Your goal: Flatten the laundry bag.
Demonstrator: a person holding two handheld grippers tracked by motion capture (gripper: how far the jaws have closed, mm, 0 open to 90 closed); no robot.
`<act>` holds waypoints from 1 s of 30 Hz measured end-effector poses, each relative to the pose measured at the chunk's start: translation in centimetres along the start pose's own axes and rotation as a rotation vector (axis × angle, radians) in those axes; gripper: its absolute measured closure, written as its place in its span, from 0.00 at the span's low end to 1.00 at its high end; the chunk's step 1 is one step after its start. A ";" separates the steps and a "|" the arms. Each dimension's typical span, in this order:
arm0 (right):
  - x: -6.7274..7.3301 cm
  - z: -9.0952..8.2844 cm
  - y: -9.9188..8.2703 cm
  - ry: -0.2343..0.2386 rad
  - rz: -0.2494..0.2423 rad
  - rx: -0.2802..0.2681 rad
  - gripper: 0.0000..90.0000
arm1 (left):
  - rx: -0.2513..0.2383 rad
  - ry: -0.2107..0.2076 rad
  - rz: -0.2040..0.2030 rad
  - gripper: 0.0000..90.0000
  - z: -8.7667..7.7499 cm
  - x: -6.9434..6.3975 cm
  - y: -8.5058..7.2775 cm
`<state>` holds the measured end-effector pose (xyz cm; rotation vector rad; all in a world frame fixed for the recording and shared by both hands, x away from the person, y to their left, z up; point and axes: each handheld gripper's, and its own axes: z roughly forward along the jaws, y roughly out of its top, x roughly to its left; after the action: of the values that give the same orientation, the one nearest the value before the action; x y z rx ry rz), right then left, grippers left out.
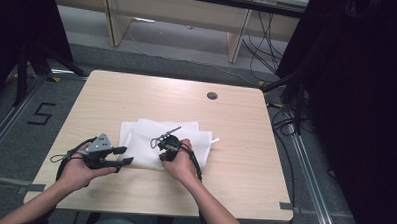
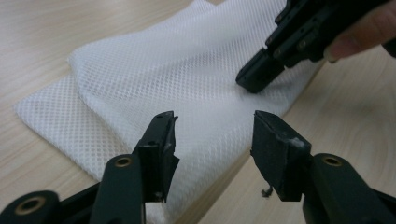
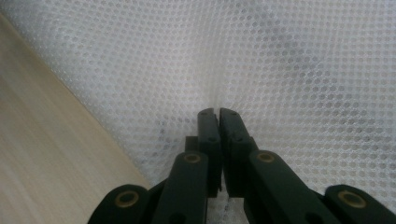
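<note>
A white mesh cloth [image 1: 145,135] lies folded on the wooden table [image 1: 236,123], near its front middle. My left gripper [image 1: 127,155] is at the cloth's left edge. In the left gripper view its jaws [image 2: 215,135] stand open, with the cloth's near edge [image 2: 163,70] lying low between them and the pads not touching it. My right gripper [image 1: 161,146] rests tip-down on the cloth's middle, and it is the black closed tip [image 2: 254,79] farther off in the left gripper view. Its jaws [image 3: 218,114] are shut, and a crease of mesh [image 3: 280,60] runs up from the tips.
A round cable hole [image 1: 212,95] sits at the table's far side. Bare wood [image 3: 42,154] lies beside the cloth. On the floor are a taped "5" [image 1: 40,113] at the left and cables [image 1: 286,120] at the right. Wooden desk legs [image 1: 236,38] stand beyond.
</note>
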<state>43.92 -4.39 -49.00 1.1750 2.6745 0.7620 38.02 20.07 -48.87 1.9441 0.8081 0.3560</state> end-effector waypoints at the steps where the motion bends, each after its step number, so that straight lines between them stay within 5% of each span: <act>1: 0.1 0.0 0.0 -0.001 -0.011 0.002 0.98 | 0.000 0.000 0.000 0.57 0.0 0.0 0.0; 7: 0.5 -0.2 0.2 0.028 -0.007 0.012 0.94 | 0.028 0.001 -0.027 0.66 0.0 0.1 -0.2; 8: 0.5 -0.6 0.2 0.057 -0.022 -0.019 0.92 | 0.036 -0.004 -0.021 0.67 0.1 0.2 -0.3; 12: -0.2 -2.2 0.5 0.039 -0.016 -0.073 0.88 | 0.068 0.010 -0.019 0.71 0.4 0.2 -0.6; 14: -2.2 -3.7 0.8 -0.003 0.026 -0.100 0.84 | 0.094 0.008 -0.038 0.73 0.5 0.5 -0.8; 15: -3.1 -4.1 0.8 -0.017 0.042 -0.100 0.83 | 0.100 0.020 -0.009 0.74 0.5 0.6 -0.8; 22: -8.3 -4.9 0.7 -0.110 0.124 -0.090 0.74 | 0.106 -0.007 -0.022 0.78 1.0 0.3 -0.1; 26: -9.7 -4.8 1.0 -0.139 0.141 -0.098 0.68 | 0.131 -0.019 0.032 0.79 1.7 0.1 1.3; 27: -9.9 -4.8 1.1 -0.140 0.155 -0.091 0.67 | 0.116 -0.020 0.003 0.79 2.1 -0.3 1.5; 30: -10.4 -4.4 1.4 -0.150 0.148 -0.090 0.64 | 0.137 -0.039 0.039 0.79 3.0 -0.5 2.1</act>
<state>50.69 -12.85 -45.45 1.3603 2.4288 0.7731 40.09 17.08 -48.49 2.0898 0.7877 0.2912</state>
